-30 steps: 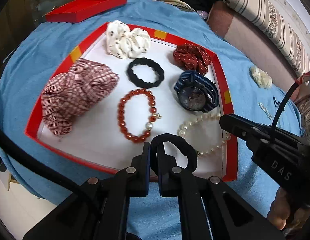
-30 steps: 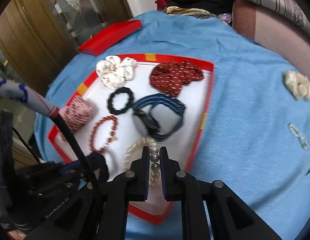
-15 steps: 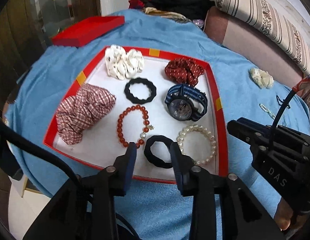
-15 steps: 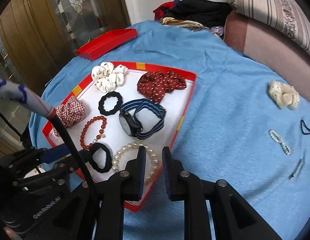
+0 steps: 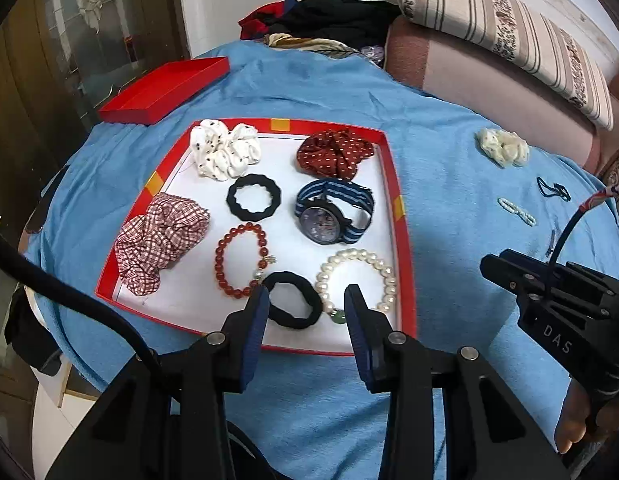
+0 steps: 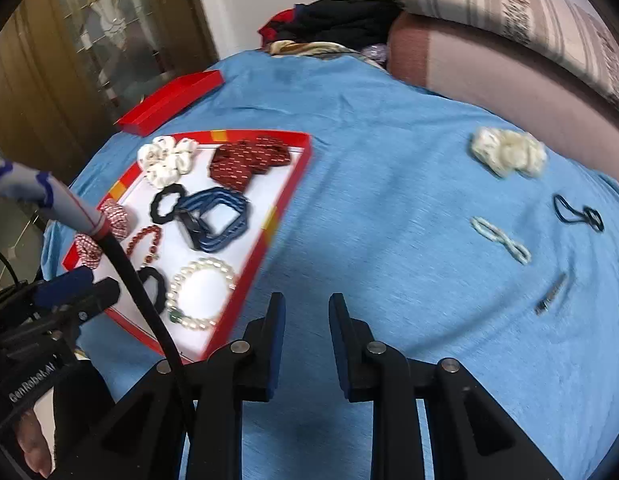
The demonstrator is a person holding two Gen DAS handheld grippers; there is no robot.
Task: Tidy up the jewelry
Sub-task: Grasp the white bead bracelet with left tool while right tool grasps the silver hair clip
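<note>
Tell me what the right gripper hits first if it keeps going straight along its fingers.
Probably only the bare blue cloth: the right gripper, jaws opening and empty, points beside the red tray, short of the loose clips. Depth is uncertain.

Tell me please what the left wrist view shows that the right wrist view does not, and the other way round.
Only the left wrist view shows the checked scrunchie whole and the watch face; here a cable partly hides that scrunchie. Only the right wrist view shows clearly the dark clip lying on the blue cloth, and the right gripper with opening jaws and nothing between them. Both show the red tray, pearl bracelet, black hair tie and cream scrunchie.
</note>
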